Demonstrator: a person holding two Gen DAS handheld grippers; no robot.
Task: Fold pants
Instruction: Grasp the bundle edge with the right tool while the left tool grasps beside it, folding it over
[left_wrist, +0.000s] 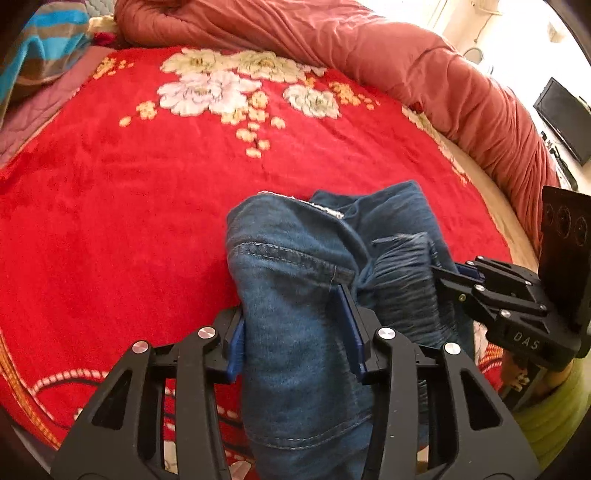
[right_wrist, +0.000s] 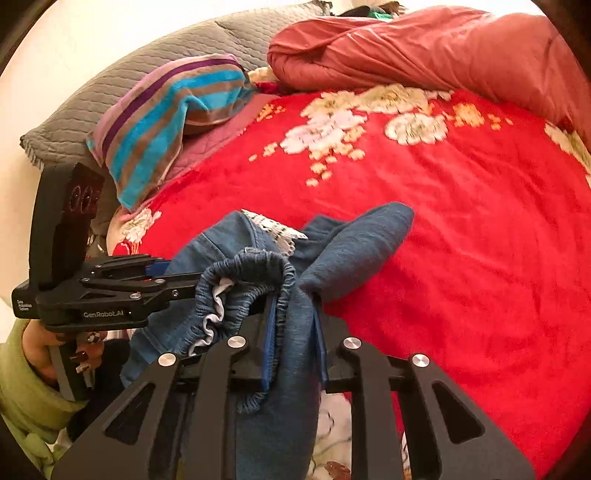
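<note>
Left tongs (left_wrist: 295, 328) clamped on thick bunch of blue pants (left_wrist: 295, 369); fabric fills gap between blue pads. Right tongs (right_wrist: 293, 339) clamped on elastic waistband (right_wrist: 255, 262) just beside left tongs. Pants bunched between and ahead of both tongs, over red floral blanket (left_wrist: 110, 221) on bed. Step, judged: lifting to spread. Next: pull tongs apart, lay flat. No containers seen.

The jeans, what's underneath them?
Under the jeans lies the red flowered blanket. Both the left gripper and right gripper clamp denim. The blanket directly beneath is covered.
</note>
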